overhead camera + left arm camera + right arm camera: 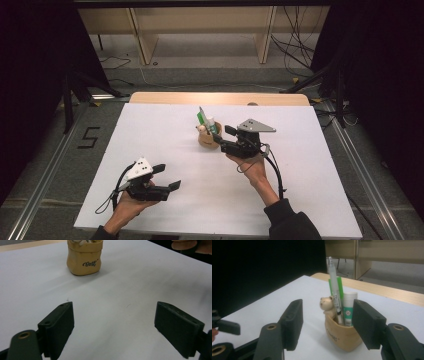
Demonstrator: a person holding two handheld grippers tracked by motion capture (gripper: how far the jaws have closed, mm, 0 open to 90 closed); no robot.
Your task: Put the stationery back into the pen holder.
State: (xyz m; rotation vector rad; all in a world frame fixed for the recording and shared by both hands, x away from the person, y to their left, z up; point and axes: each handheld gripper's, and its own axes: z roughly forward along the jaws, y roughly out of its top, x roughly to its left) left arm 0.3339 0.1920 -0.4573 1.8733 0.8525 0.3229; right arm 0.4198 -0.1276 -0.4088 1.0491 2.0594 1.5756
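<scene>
We see a white table (165, 125) with wide bare room at left and near, its wooden far edge exposed. The left gripper (162, 177) sits near the near-left edge, jaws spread wide and holding nothing. The right gripper (224, 138), jaws parted and empty, sits just right of the tan holder (206, 138) near table centre, touching or almost so. The right gripper view shows the holder's contents: a bear figure (327, 304), a pen (334, 287), a green stick (339, 286), a white tube (349, 306). The left gripper view shows the holder's printed script.
</scene>
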